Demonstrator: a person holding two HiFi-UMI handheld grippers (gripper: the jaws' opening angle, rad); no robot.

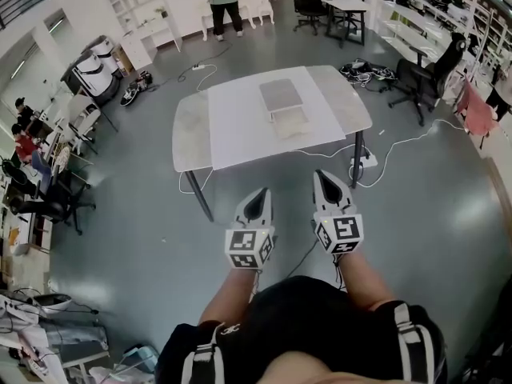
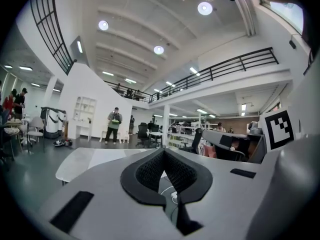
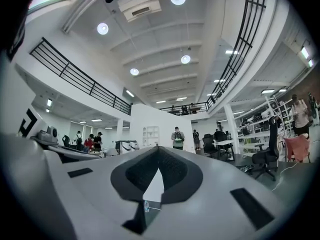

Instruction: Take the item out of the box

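Head view: the box (image 1: 289,123) sits on the table (image 1: 240,138), well ahead of the left gripper (image 1: 258,201) and right gripper (image 1: 327,184); its contents cannot be made out. Left gripper view: jaws together, nothing between. Right gripper view: jaws together, empty.

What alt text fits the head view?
A person stands back from a white table, holding the left gripper and right gripper over grey floor, both shut and empty, pointing toward it. A flat box lies near the table's middle, well ahead of both grippers.
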